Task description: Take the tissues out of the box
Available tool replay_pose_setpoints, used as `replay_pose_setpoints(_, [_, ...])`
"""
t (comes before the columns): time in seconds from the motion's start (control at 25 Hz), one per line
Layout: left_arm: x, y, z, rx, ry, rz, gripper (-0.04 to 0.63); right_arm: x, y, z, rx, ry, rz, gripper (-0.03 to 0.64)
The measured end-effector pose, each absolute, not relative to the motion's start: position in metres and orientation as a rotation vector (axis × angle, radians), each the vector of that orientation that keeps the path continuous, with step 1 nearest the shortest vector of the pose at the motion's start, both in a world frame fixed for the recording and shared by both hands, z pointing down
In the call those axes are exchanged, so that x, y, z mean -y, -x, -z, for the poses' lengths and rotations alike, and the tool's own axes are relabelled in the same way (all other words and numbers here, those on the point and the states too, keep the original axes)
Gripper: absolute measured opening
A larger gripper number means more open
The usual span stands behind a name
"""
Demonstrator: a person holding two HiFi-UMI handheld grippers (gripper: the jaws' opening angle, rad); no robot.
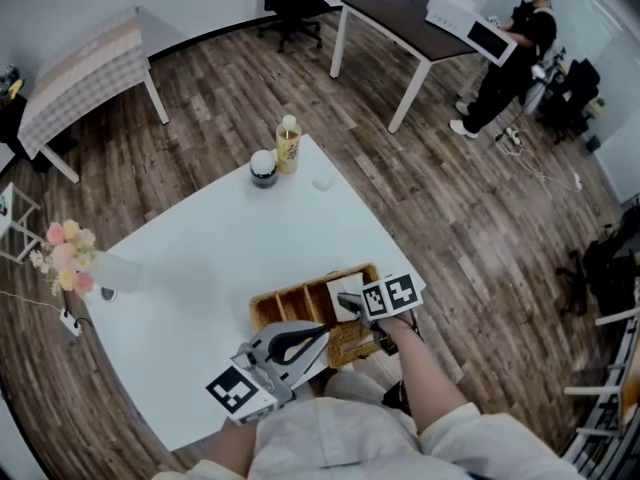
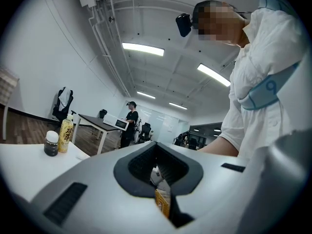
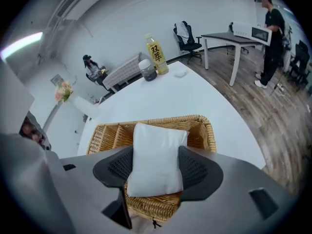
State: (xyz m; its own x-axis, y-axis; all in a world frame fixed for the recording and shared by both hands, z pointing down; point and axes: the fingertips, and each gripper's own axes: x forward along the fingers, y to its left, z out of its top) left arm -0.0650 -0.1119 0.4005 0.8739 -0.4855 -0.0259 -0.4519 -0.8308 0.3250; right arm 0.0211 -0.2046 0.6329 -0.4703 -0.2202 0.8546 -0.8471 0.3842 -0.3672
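Observation:
A wicker basket point(image 1: 283, 305) with divided compartments stands near the front edge of the white table point(image 1: 220, 258). My right gripper point(image 1: 352, 304) points steeply down over its right end and is shut on a white tissue pack point(image 1: 345, 295). In the right gripper view the tissue pack point(image 3: 156, 155) is pinched between the dark pads point(image 3: 195, 168), just above the basket point(image 3: 207, 130). My left gripper point(image 1: 318, 336) lies level at the basket's front, jaws together with nothing between them. In the left gripper view a sliver of the basket point(image 2: 162, 202) shows through the slit of the left gripper point(image 2: 157, 152).
A yellow drink bottle point(image 1: 288, 145), a dark jar point(image 1: 263, 168) and a small white object point(image 1: 322, 181) stand at the table's far corner. Pink flowers point(image 1: 65, 258) sit at the left edge. A person point(image 1: 520, 43) stands by a dark desk point(image 1: 400, 23) far behind.

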Motion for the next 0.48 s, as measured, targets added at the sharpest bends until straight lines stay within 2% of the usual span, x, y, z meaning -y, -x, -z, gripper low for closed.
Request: replay_pose_setpoints(0.48, [0.115,0.053,-0.393,0.779,-2.750,0.133,0.002,0.195,-0.020,-0.592,2.128,-0.807,-1.223,0.298])
